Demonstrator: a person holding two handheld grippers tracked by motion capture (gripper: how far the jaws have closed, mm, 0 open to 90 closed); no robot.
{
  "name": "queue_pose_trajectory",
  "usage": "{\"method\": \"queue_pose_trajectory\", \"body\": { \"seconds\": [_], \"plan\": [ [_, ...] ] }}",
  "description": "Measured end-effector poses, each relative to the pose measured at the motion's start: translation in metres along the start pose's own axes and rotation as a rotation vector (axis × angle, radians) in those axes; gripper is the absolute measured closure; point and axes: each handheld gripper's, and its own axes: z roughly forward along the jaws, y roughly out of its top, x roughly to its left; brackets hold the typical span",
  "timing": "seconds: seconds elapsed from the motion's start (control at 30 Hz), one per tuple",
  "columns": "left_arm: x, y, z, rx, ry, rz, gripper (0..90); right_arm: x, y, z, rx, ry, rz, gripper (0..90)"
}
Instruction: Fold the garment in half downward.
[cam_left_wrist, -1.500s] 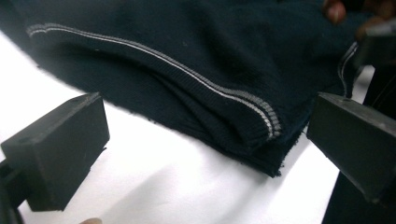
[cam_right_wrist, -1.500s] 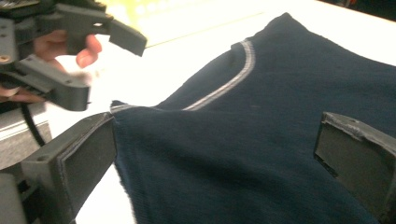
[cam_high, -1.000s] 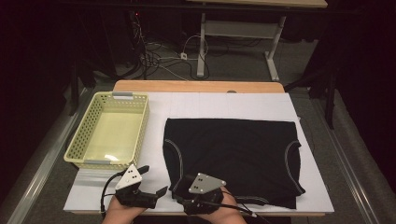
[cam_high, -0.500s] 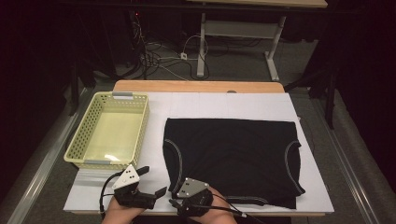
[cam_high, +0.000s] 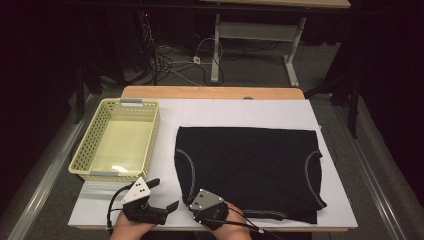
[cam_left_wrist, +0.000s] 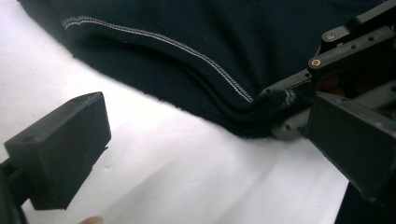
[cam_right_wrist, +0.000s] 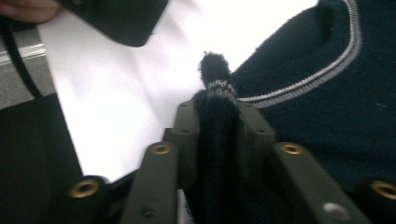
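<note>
While the right gripper (cam_right_wrist: 215, 116) has just been closing and now pinches the near hem of the black garment (cam_high: 250, 165) lying flat on the white table (cam_high: 165, 150), the left gripper (cam_left_wrist: 196, 154) waits open just beside it. Lifting slowly should keep the pinch, though whether it caught both of the 2 layers is hard to tell.

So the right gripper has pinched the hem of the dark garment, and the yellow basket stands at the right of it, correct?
Not quite. The right gripper is pinching the dark garment, but the yellow basket stands at its left, as the high view shows.
</note>
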Motion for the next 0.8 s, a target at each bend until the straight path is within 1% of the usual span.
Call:
{"method": "queue_pose_trajectory", "body": {
  "seconds": [0.13, 0.2, 0.27, 0.33, 0.4, 0.47, 0.5, 0.57, 0.6, 0.63, 0.67, 0.73, 0.77, 0.8],
  "plan": [
    [0.000, 0.001, 0.001, 0.006, 0.004, -0.001, 0.0, 0.001, -0.001, -0.001, -0.010, -0.008, 0.007, 78.3],
    [0.000, 0.002, 0.001, 0.002, 0.008, -0.003, 0.0, -0.001, -0.002, -0.001, -0.017, 0.005, 0.015, 78.5],
    [0.000, 0.002, 0.000, 0.002, 0.010, -0.001, 0.0, -0.003, -0.002, -0.002, -0.020, 0.017, 0.036, 78.8],
    [-0.001, 0.003, 0.000, 0.002, 0.012, 0.005, 0.0, -0.004, -0.002, -0.002, -0.026, 0.022, 0.038, 79.0],
    [-0.003, 0.004, -0.001, 0.005, 0.010, 0.012, 0.0, -0.006, -0.003, -0.004, -0.040, 0.040, 0.060, 79.0],
    [-0.006, 0.007, -0.002, -0.003, 0.005, 0.011, 0.0, -0.008, -0.003, -0.006, -0.059, 0.054, 0.080, 79.0],
    [-0.008, 0.010, -0.003, -0.007, 0.004, 0.014, 0.0, -0.010, -0.003, -0.008, -0.067, 0.063, 0.091, 79.0],
    [-0.012, 0.014, -0.003, -0.017, -0.008, 0.025, 0.0, -0.013, -0.005, -0.012, -0.084, 0.074, 0.092, 79.0],
    [-0.016, 0.018, -0.003, -0.021, -0.008, 0.039, 0.0, -0.014, -0.006, -0.013, -0.089, 0.074, 0.089, 79.0],
    [-0.019, 0.021, -0.002, -0.022, -0.012, 0.042, 0.0, -0.016, -0.007, -0.016, -0.095, 0.074, 0.085, 79.0],
    [-0.021, 0.023, -0.002, -0.022, -0.015, 0.042, 0.0, -0.017, -0.008, -0.018, -0.107, 0.072, 0.077, 78.9],
    [-0.024, 0.029, 0.000, -0.025, -0.018, 0.040, 0.0, -0.018, -0.010, -0.022, -0.112, 0.069, 0.072, 79.0],
    [-0.025, 0.036, 0.002, -0.030, -0.022, 0.035, 0.0, -0.020, -0.013, -0.022, -0.121, 0.075, 0.063, 78.9],
    [-0.024, 0.039, 0.004, -0.030, -0.023, 0.037, 0.0, -0.020, -0.015, -0.022, -0.125, 0.081, 0.075, 78.9]
  ]
}}
